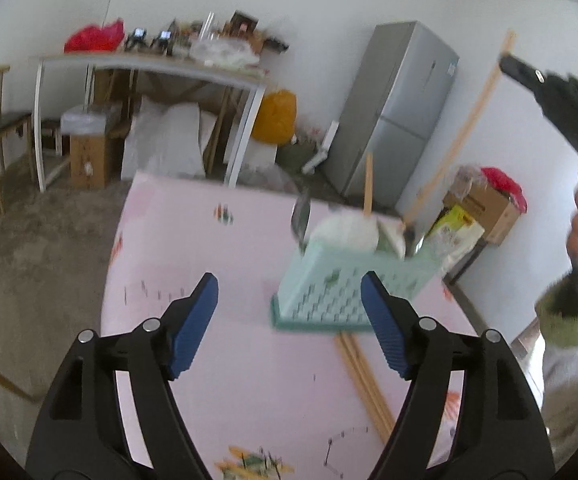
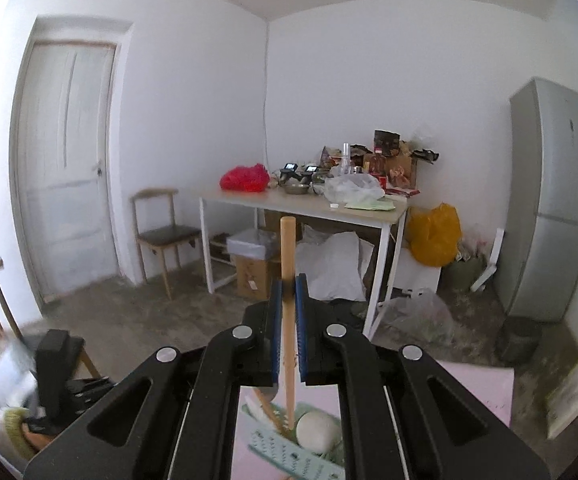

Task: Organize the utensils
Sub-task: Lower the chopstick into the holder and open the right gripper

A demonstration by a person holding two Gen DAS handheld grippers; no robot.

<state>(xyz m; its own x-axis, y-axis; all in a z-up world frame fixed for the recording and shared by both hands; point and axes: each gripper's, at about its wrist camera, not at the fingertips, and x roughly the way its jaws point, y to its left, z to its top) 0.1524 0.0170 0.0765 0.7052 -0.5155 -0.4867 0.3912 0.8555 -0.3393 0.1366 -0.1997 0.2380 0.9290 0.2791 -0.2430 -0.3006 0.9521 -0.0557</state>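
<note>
Left gripper [image 1: 289,320]: jaws wide apart, nothing between the ribbed blue pads [image 1: 193,322], hanging over the pink table cover [image 1: 193,240]. Ahead sits a mint-green perforated plastic basket [image 1: 329,296] with a metal spoon [image 1: 301,216], a wooden stick and some white rounded item (blurred, cannot tell what) standing in it. Loose wooden chopsticks [image 1: 365,380] lie flat on the cover just in front of the basket, under the right finger.

Right gripper [image 2: 288,292]: clamped narrow on a round wooden chopstick [image 2: 287,264], upright, smooth and pale; its lower end hangs above the basket [image 2: 289,448].

Around: grey fridge [image 2: 549,200], cluttered white-legged table [image 2: 301,204], wooden chair [image 2: 161,236], cardboard boxes, rough concrete floor. A hand in a green knit cuff grips the right tool's handle.
</note>
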